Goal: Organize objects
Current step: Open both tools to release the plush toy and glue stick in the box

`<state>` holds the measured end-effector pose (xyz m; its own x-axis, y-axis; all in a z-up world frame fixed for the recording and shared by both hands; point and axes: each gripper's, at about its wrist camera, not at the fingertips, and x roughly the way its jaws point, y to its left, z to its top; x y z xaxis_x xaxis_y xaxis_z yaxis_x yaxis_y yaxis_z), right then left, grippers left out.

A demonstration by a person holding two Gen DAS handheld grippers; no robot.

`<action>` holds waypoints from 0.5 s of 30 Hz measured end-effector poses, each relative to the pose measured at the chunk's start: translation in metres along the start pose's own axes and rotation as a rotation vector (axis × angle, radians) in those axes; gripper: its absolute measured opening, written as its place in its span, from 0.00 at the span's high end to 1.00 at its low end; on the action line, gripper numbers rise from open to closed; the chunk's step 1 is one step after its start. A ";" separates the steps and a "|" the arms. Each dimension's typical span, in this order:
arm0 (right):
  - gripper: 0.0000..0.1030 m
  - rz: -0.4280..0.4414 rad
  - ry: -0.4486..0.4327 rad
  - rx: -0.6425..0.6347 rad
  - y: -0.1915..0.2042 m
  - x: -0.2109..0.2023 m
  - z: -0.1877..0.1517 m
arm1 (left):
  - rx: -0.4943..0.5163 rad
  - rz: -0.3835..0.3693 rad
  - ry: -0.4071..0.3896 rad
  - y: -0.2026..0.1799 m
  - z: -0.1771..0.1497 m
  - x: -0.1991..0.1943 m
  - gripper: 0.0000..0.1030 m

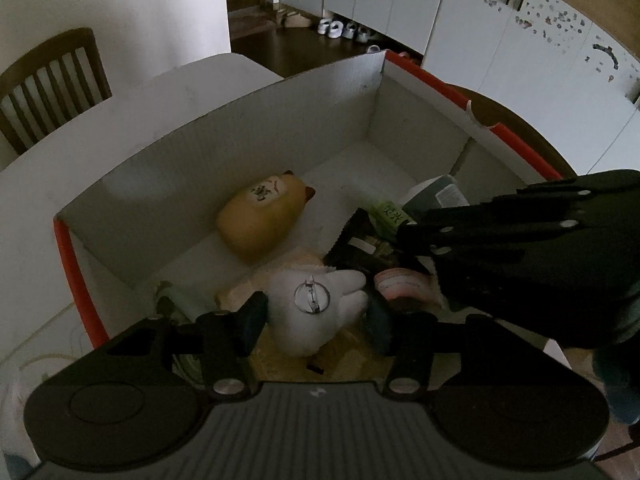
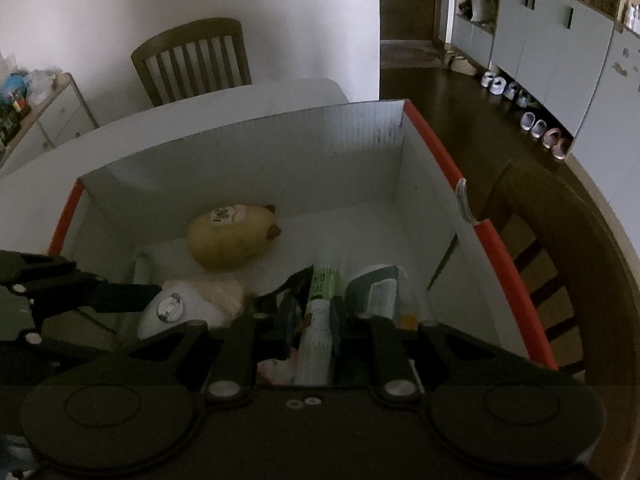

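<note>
L gripper [image 1: 316, 316]: jaws part-open around white plush [image 1: 316, 312], pads either side w/ slim gaps, not clamping. Plush carries a round metal pin badge [image 1: 312, 299]; badge print too small to read. R gripper [image 2: 310, 320]: jaws narrow, closed on white tube [image 2: 316, 344] w/ green label; green characters on label, not legible in R view. In L view the R gripper [image 1: 412, 236] enters from 3 o'clock, tips over dark packet [image 1: 360, 248] and the tube's green label.

Both work inside white cardboard box [image 1: 240, 128] w/ red-orange outer edges, box on white table [image 1: 132, 104]. Yellow plush [image 1: 264, 216] lies at 11 o'clock of white plush, apart from it; white patch w/ dark characters on it, unreadable. Grey pouch [image 2: 380, 288] w/ label panel at 1 o'clock of R gripper, just beside tube. Wooden chair [image 2: 192, 60] behind table at 12 o'clock.
</note>
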<state>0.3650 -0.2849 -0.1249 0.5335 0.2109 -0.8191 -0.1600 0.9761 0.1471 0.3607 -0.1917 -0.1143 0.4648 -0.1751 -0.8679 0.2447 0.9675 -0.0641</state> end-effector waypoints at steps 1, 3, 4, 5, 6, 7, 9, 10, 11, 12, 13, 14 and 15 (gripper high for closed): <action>0.82 0.005 0.002 0.003 -0.002 -0.001 0.001 | -0.006 -0.002 -0.001 0.001 0.000 0.000 0.47; 0.79 0.016 0.011 -0.002 -0.003 -0.004 0.002 | -0.023 -0.008 -0.007 0.003 -0.001 -0.002 0.42; 0.78 0.021 0.012 -0.009 -0.003 -0.006 0.001 | -0.029 -0.010 -0.014 0.003 -0.002 -0.003 0.38; 0.78 0.022 0.012 -0.013 -0.003 -0.008 0.001 | -0.035 -0.015 -0.026 0.004 -0.003 -0.006 0.36; 0.77 0.027 0.010 -0.015 -0.003 -0.010 0.001 | -0.037 -0.020 -0.034 0.004 -0.004 -0.008 0.36; 0.77 0.036 0.009 -0.015 -0.004 -0.013 0.000 | -0.039 -0.027 -0.042 0.005 -0.004 -0.011 0.35; 0.76 0.046 0.003 -0.016 -0.004 -0.018 0.000 | -0.039 -0.036 -0.051 0.005 -0.005 -0.013 0.35; 0.76 0.047 -0.001 -0.017 -0.003 -0.021 -0.001 | -0.039 -0.037 -0.057 0.005 -0.006 -0.016 0.35; 0.75 0.049 -0.004 -0.018 -0.003 -0.023 -0.001 | -0.038 -0.040 -0.065 0.006 -0.007 -0.018 0.35; 0.75 0.052 -0.007 -0.017 -0.003 -0.026 -0.001 | -0.038 -0.044 -0.072 0.005 -0.008 -0.020 0.35; 0.74 0.053 -0.010 -0.018 -0.003 -0.029 -0.002 | -0.039 -0.047 -0.079 0.006 -0.009 -0.023 0.35; 0.74 0.054 -0.015 -0.019 -0.003 -0.032 -0.002 | -0.040 -0.047 -0.087 0.006 -0.010 -0.026 0.35; 0.74 0.056 -0.020 -0.020 -0.001 -0.034 -0.002 | -0.041 -0.047 -0.093 0.006 -0.010 -0.028 0.35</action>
<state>0.3453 -0.2936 -0.0981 0.5397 0.2664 -0.7986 -0.2067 0.9615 0.1811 0.3404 -0.1788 -0.0951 0.5311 -0.2346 -0.8142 0.2340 0.9641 -0.1252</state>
